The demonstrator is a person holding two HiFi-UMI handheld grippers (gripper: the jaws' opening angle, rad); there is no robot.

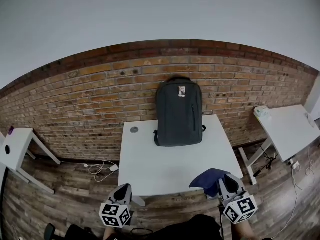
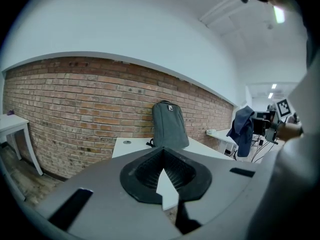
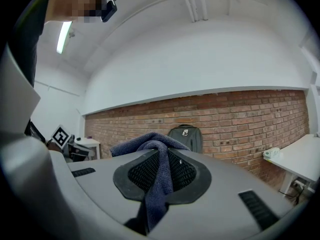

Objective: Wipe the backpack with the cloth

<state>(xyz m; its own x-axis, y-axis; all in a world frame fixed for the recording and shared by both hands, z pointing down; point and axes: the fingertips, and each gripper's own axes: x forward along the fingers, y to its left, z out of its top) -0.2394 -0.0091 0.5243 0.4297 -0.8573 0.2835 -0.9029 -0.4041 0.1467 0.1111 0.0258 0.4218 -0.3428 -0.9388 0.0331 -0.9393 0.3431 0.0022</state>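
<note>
A dark grey backpack (image 1: pixel 179 111) stands upright at the back of the white table (image 1: pixel 170 169), leaning on the brick wall. It also appears far ahead as the backpack (image 2: pixel 169 125) in the left gripper view and the backpack (image 3: pixel 186 137) in the right gripper view. My right gripper (image 1: pixel 224 183) hovers over the table's front right corner, shut on a dark blue cloth (image 1: pixel 207 178); the cloth (image 3: pixel 156 156) drapes between its jaws. My left gripper (image 1: pixel 123 192) hangs just off the front left edge, jaws together with nothing in them (image 2: pixel 162 155).
A small round grey object (image 1: pixel 134 130) lies at the table's back left. A second white table (image 1: pixel 290 131) with a pale item (image 1: pixel 262 112) stands to the right, a small white table (image 1: pixel 16 146) to the left. Cables (image 1: pixel 102 169) trail on the wooden floor.
</note>
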